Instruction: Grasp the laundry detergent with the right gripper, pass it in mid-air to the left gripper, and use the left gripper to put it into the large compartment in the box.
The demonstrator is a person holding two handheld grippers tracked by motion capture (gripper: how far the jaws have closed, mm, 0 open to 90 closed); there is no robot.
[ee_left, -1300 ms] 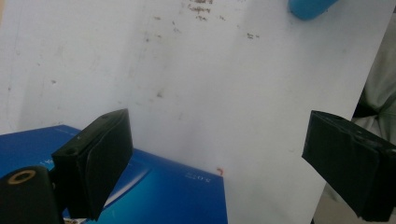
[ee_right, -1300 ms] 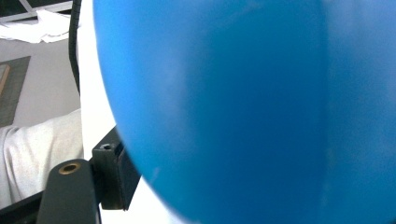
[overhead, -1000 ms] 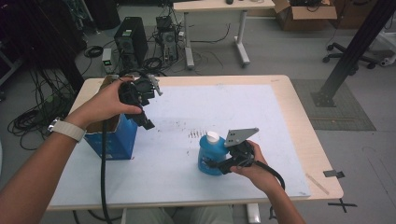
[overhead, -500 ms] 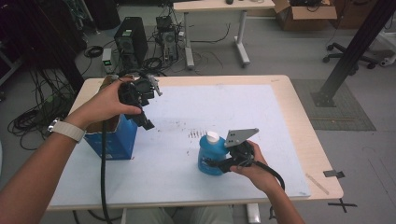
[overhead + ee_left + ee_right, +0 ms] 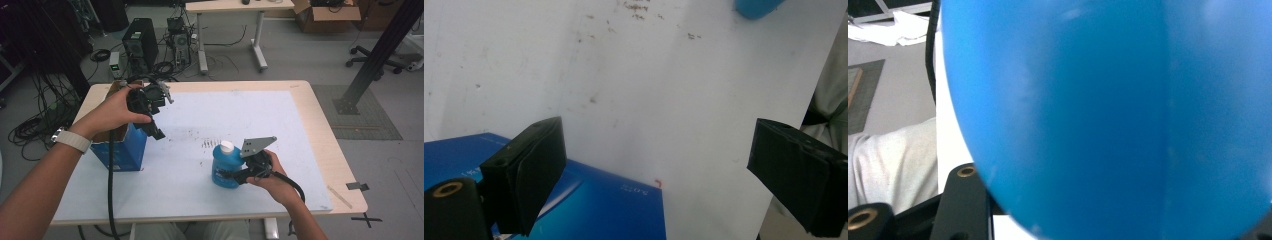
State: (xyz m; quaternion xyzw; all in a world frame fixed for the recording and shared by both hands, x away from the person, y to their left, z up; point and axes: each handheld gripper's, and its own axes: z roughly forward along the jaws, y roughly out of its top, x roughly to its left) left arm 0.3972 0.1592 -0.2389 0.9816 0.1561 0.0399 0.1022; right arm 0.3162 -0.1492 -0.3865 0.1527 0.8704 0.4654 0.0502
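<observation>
Blue bottle (image 5: 226, 167) with white cap, upright on the desk (image 5: 300, 130), well to the right of the blue carton (image 5: 122, 150). Right tool (image 5: 239, 173) clamped on the bottle's body; left tool (image 5: 156, 131) held with jaws apart above the carton. Probable step: securing the bottle. Next, likely: a level lift.

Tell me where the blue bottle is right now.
In the high view the blue bottle stands upright on the white mat, toward the near edge right of centre, with the right gripper against its side; the blue box sits well to its left.
</observation>
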